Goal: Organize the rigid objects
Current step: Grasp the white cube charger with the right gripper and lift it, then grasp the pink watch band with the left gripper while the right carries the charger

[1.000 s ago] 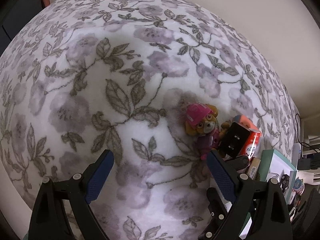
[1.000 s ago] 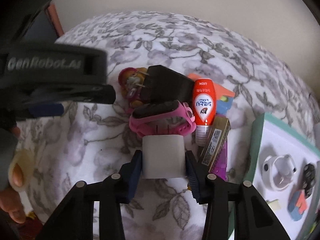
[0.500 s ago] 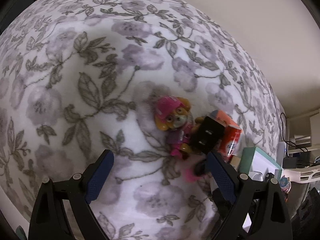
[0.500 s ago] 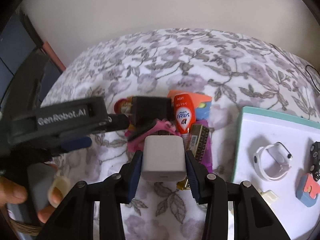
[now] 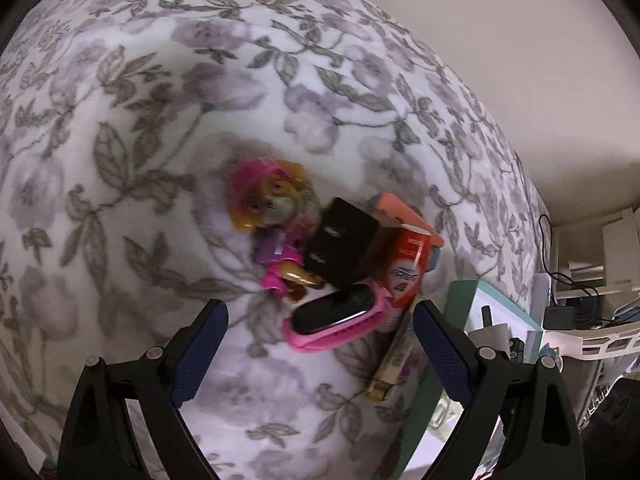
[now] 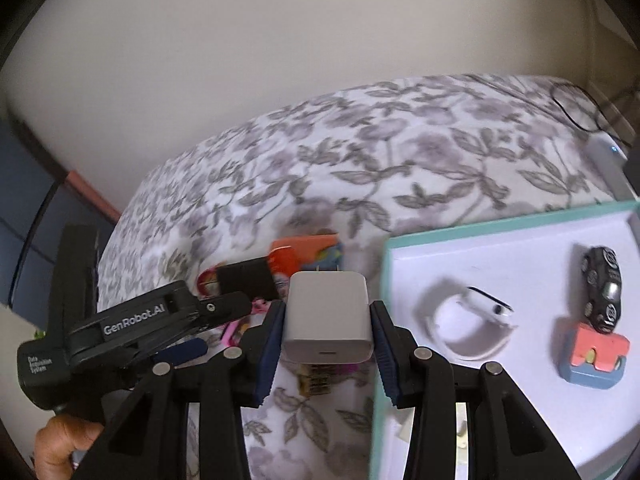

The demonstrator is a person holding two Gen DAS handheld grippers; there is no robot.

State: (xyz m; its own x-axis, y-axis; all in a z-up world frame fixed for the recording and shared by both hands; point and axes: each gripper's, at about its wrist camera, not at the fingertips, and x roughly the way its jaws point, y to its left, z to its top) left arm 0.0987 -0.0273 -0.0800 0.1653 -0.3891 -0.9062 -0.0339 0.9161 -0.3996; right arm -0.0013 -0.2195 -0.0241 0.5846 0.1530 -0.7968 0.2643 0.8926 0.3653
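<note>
Currently right gripper (image 6: 327, 320) clamped on white charger (image 6: 327, 314), prongs pointing away, held above floral blanket (image 6: 360, 152) just beside left rim of teal-edged tray (image 6: 384, 280). Tray holds white watch (image 6: 468, 328), black toy car (image 6: 602, 288), red-and-blue block (image 6: 596, 360). Left gripper (image 5: 318, 354) jaws wide apart, nothing between, hovering over cluster on blanket: pink pup figure (image 5: 272, 208), black adapter (image 5: 340, 248), pink watch (image 5: 336, 320), red tube (image 5: 406, 268); items touching each other. Left-view blur hides finer detail.
</note>
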